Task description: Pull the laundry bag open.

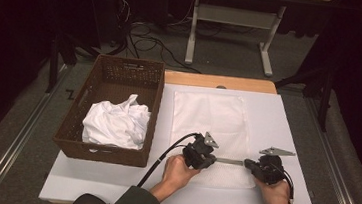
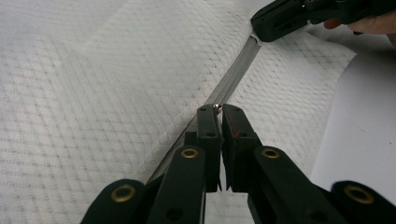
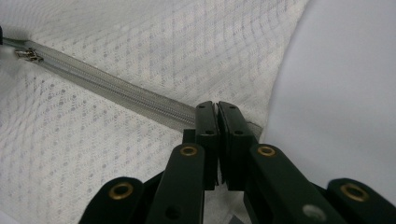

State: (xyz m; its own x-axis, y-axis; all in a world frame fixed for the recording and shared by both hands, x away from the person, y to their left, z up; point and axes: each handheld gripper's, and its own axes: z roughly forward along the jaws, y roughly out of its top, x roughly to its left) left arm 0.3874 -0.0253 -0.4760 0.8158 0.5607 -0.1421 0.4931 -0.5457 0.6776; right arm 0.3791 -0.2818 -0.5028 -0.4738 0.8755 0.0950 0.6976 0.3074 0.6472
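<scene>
A: Where does the work stand?

B: A white mesh bag lies flat on the bench, its grey zipper running along the edge nearest the person. The left hand-held gripper has its jaws closed on the metal zipper pull. The right hand-held gripper is clamped on the far end of the zipper tape, next to the bag's edge.

A: What could go wrong from here?

B: In my judgement, the pull is small and smooth, so it may slip out of the left jaws if they drag at an angle to the teeth. The mesh beside the track looks loose; the slider could snag on it and jam.

A: And on the right side?

B: If that grip gives way, the tape goes slack and the whole bag slides with the pull, perhaps toward the wicker basket holding white cloth.
</scene>
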